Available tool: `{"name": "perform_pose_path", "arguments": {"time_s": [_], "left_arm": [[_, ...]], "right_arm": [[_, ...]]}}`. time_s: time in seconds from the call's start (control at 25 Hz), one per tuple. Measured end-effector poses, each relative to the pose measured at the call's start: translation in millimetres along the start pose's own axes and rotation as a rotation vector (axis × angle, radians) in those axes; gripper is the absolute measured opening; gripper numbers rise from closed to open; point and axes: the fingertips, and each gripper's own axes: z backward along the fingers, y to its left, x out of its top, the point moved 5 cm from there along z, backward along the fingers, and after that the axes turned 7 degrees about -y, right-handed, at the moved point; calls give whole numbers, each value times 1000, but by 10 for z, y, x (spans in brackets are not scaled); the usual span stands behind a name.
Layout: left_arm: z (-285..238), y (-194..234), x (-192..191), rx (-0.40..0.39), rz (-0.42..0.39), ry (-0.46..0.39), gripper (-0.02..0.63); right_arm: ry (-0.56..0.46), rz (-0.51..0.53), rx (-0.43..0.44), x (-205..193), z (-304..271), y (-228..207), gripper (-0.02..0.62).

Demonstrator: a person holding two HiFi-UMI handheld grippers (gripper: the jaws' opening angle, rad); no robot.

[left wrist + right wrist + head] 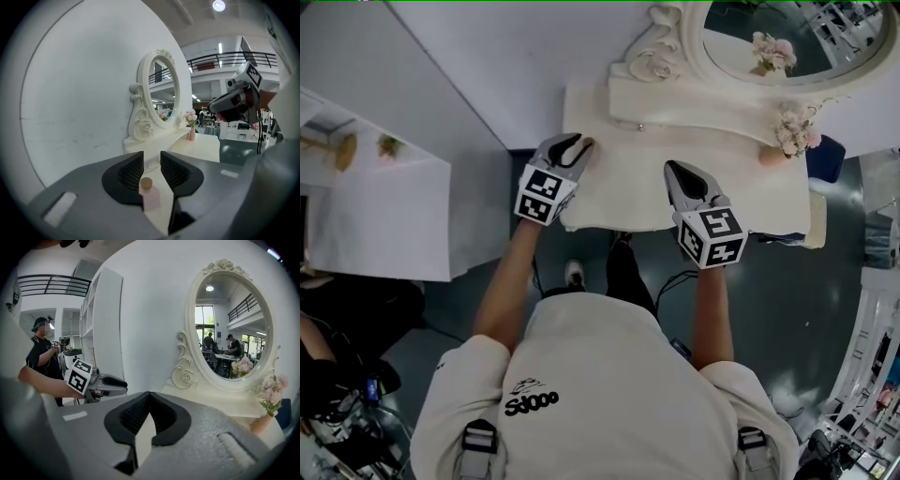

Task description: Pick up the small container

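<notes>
The small container (151, 196) is a little bottle of frosted pale pink with a round, cork-coloured cap. It stands on the glossy cream top of the dressing table (628, 187), at the table's front left corner, right between the ribbed black pads of my left gripper (152, 159), whose jaws are apart around it. My right gripper (150, 393) hovers over the table's front edge, its jaw tips pressed together on nothing.
</notes>
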Motion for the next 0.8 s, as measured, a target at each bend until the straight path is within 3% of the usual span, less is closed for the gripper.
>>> {"name": "perform_pose_path", "arguments": {"time_s": [0.24,0.44,0.64,0.72,0.8], "left_arm": [[-399,86,-400,-24,-15,54,174],[-643,124,-702,-44,-78,139,196],[-771,190,-916,-49,-46,165,212],[-814,190,-961,-67,-36,159,208],[-851,160,-991,-95,-25,139,160]], "right_arm": [[44,-9,20,-123,-264,-274,3],[87,-24,38,-240,-418,-439,3],[126,-40,52,-373,-576,-565,3],[142,-35,59,-402,-655,-606,3],[154,-32,64,-424,-722,-641,3]]}}
